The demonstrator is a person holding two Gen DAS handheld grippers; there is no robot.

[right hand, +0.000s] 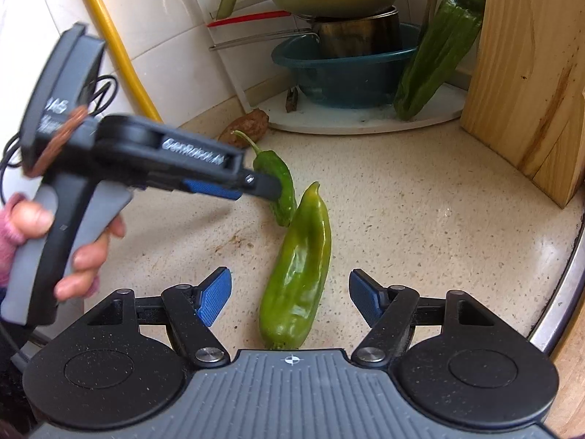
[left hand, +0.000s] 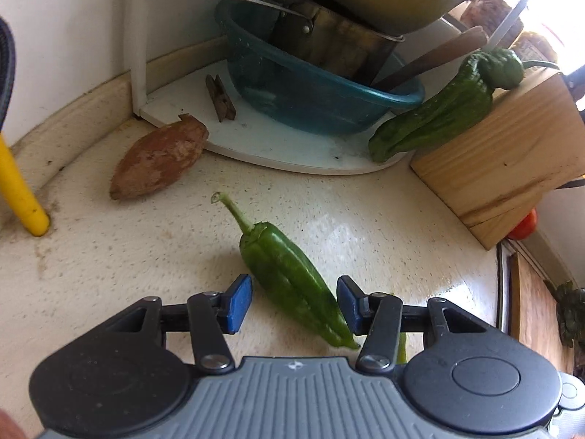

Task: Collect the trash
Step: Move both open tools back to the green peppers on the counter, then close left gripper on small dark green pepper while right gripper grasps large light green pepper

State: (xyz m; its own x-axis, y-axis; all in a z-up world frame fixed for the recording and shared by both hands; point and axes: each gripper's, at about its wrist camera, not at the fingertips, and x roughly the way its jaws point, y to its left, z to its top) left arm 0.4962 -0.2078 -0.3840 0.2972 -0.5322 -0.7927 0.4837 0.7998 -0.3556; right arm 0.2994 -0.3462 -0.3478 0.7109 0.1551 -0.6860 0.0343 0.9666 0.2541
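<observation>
Left wrist view: left gripper [left hand: 294, 303] is angled down at the speckled countertop [left hand: 384, 226], blue pads [left hand: 239, 303] apart. Dark green pepper [left hand: 289, 281] lies between them, stem pointing away toward the back wall. Right pad looks just at the pepper's side, left pad shows a clear gap, so no clamp.

Right wrist view: right gripper [right hand: 290, 298] has its jaws wide apart over a lighter green pepper [right hand: 298, 274] lying flat on the counter, tip pointing away; neither pad touches it. Its tip sits just beside the dark pepper's lower end. The left gripper comes in from the left side of this view, held by a person's hand [right hand: 78, 245], fingers straddling the dark pepper.

Behind: a sweet potato [left hand: 159, 159] lies on the counter next to a white corner tray [left hand: 278, 146]. On the tray sits a teal basin [left hand: 314, 95] with a steel pot [left hand: 336, 44] stacked in it, and a wooden clothespin [left hand: 220, 98] beside it. A 3rd, larger green pepper [left hand: 449, 104] leans against a wooden block [left hand: 508, 153]. Yellow hose [left hand: 20, 190] at far left.
</observation>
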